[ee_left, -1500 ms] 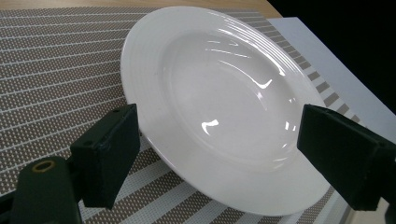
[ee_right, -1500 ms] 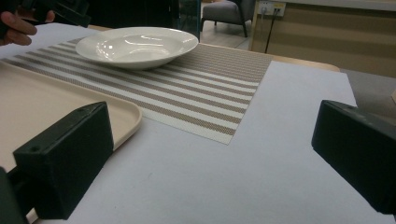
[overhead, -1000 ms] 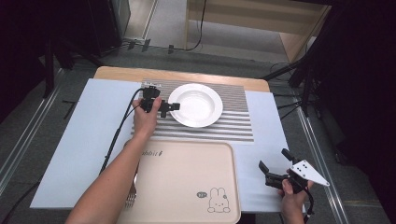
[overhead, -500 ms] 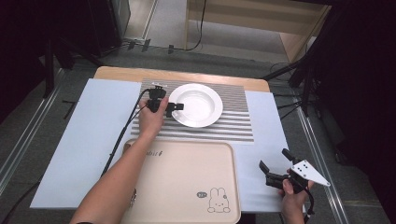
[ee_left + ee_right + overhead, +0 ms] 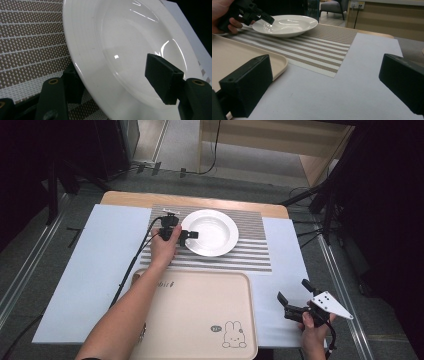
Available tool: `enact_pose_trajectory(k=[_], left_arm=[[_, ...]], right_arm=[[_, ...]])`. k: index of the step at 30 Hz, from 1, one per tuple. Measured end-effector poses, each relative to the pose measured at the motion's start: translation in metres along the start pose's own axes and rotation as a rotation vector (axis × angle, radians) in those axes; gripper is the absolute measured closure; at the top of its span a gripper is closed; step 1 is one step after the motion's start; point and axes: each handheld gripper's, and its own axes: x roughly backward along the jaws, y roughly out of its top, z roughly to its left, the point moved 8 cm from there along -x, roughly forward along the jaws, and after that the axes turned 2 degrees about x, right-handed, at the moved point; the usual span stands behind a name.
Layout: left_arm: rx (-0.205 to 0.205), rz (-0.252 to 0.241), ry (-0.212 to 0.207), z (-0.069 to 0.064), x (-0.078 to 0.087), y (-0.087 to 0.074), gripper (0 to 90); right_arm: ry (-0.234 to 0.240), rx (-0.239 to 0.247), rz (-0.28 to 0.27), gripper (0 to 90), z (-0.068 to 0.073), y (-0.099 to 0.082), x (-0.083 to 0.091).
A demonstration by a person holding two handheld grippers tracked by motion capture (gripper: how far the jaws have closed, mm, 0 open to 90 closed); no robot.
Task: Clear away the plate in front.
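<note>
High view: my left gripper [image 5: 186, 235] is at the near-left rim of the white plate [image 5: 210, 232], which sits on the striped placemat [image 5: 250, 252] at the far middle of the tabletop [image 5: 95, 270].
Left gripper view: one jaw sits under the plate's [image 5: 120, 45] outer rim on the placemat [image 5: 30, 37], the other over the inner slope; the rim runs between them. They have just been closing, but I cannot tell from here whether the pads press the china yet.
Right gripper view: from low across the tabletop [image 5: 342, 95] the plate [image 5: 287, 25] rests flat on the placemat [image 5: 322, 52], my left hand [image 5: 223, 13] beside it.
Right gripper: my right gripper [image 5: 296, 301] hangs at the near-right corner of the tabletop, well apart from the plate, jaws wide open with nothing between them.
Around: a beige tray [image 5: 200, 315] with a rabbit drawing lies just nearer than the placemat; my left forearm crosses its left edge.
In the way: my left hand [image 5: 165, 247] hides the rim's near-left part from above.
</note>
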Motion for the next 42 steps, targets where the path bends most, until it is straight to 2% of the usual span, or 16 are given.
enact_pose_trajectory(k=[4,5,7,9,10,15,17,22,25,29,31,33,34,36,38,42], left_arm=[[0.019,-0.007,-0.013,-0.001,-0.001,0.001,32.6],[0.017,-0.008,0.003,-0.001,-0.001,0.001,32.6],[0.013,-0.002,0.05,0.002,-0.001,0.001,40.5],[0.024,0.015,0.091,0.005,0.001,0.0,54.7],[0.027,0.022,0.08,0.004,0.001,0.0,58.9],[0.023,0.034,0.056,0.001,0.001,-0.002,61.0],[0.009,0.019,0.058,-0.002,0.002,0.0,62.6],[-0.019,-0.018,0.018,-0.015,0.005,0.003,71.7],[-0.057,-0.042,0.005,-0.023,0.008,0.005,76.8],[-0.085,-0.057,0.032,-0.031,0.01,0.007,78.7],[-0.074,-0.063,0.03,-0.032,0.01,0.008,79.0],[-0.044,-0.08,0.006,-0.032,0.011,0.01,80.4],[-0.042,-0.093,-0.001,-0.034,0.012,0.012,81.2],[-0.076,-0.129,0.011,-0.04,0.016,0.014,81.9],[-0.107,-0.138,0.023,-0.046,0.017,0.015,82.0],[-0.119,-0.136,0.026,-0.048,0.019,0.015,82.0]], right_arm=[[-0.001,0.001,0.0,0.0,0.0,0.0,0.0],[-0.001,0.001,0.0,0.0,0.0,0.0,0.0],[-0.001,0.0,0.0,0.0,0.0,0.0,0.0],[-0.001,0.0,0.0,0.0,0.0,0.0,0.0],[-0.001,0.0,0.001,0.0,0.0,0.0,0.0],[-0.001,0.0,0.002,0.0,0.0,0.0,0.0],[-0.002,0.002,0.004,0.0,0.0,0.0,-0.001],[-0.004,0.001,0.003,0.0,0.0,0.0,0.0],[-0.004,0.003,0.003,0.0,0.0,0.0,-0.001],[-0.003,0.0,0.002,0.0,0.0,0.0,0.0],[-0.004,0.001,0.002,0.0,0.0,0.0,0.0],[-0.004,0.001,0.002,0.0,0.0,0.0,0.0],[-0.004,0.002,0.002,0.0,0.0,0.0,0.0],[-0.004,-0.001,0.001,0.0,-0.001,0.0,0.0],[-0.002,-0.003,-0.002,0.0,-0.001,0.0,0.0],[-0.004,-0.004,-0.003,0.0,-0.002,0.0,0.0]])
